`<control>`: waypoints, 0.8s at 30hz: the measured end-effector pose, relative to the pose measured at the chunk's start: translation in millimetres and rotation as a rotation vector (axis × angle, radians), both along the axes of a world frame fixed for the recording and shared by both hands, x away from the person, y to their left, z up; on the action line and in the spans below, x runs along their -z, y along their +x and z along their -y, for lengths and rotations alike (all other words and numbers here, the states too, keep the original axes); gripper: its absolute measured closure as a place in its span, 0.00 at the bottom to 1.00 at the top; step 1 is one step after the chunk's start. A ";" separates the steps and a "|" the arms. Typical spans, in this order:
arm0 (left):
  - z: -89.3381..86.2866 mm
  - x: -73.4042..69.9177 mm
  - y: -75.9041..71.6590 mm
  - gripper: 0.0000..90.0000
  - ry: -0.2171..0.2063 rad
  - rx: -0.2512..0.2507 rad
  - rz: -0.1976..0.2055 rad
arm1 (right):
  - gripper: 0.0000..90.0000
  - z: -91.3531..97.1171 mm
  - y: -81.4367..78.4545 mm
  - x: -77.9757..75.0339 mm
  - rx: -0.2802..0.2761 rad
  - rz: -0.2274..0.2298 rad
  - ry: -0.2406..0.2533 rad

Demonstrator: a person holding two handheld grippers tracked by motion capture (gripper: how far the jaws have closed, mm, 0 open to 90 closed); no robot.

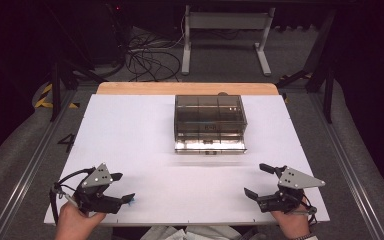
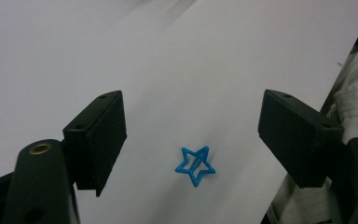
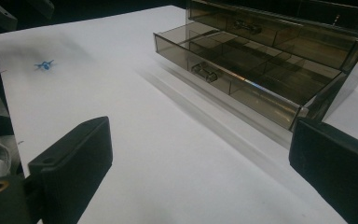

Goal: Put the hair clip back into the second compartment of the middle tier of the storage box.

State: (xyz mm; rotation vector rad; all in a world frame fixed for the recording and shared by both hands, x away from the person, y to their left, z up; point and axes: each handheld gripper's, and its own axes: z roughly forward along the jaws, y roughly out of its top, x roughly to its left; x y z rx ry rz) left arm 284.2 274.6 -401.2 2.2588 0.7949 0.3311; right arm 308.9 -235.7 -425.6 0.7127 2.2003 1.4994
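A small blue star-shaped clip [image 2: 195,165] lies flat on the white board [image 1: 145,130] near its front left edge. My left gripper [image 2: 191,135] stands open around the clip, one jaw on each side, and neither pad touches it. In the high view the left gripper [image 1: 124,188] lies on its side with the clip [image 1: 131,201] by its lower jaw. My right gripper [image 1: 258,180] rests open near the front right edge, with nothing between its jaws. A smoky clear drawer box [image 1: 210,122] sits at the middle back. Its bottom drawer [image 3: 242,70] is pulled out, showing several compartments.
The white board ends close in front of both hands, and white cloth [image 2: 354,93] lies just past that edge. A wooden strip [image 1: 187,88] runs behind the box. From the right gripper view the clip [image 3: 44,65] lies far off to the left.
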 end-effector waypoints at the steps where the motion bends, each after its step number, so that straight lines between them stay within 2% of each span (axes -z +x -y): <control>1: 0.5 0.5 0.2 0.28 0.006 0.004 -0.008 | 0.08 0.0 0.0 0.0 0.000 -0.001 0.000; 7: 4.0 4.0 1.3 0.32 0.036 0.021 -0.041 | 0.08 0.5 0.8 1.0 -0.001 -0.004 -0.004; 8: 4.7 4.9 1.7 0.32 0.048 0.021 -0.034 | 0.08 0.5 0.8 1.0 -0.002 -0.003 -0.004; 15: 10.0 9.1 2.2 0.36 0.105 0.037 -0.058 | 0.08 0.6 1.3 1.6 -0.003 -0.006 -0.009; 24: 15.1 15.7 4.0 0.39 0.159 0.057 -0.089 | 0.08 0.6 1.3 1.7 -0.004 -0.005 -0.009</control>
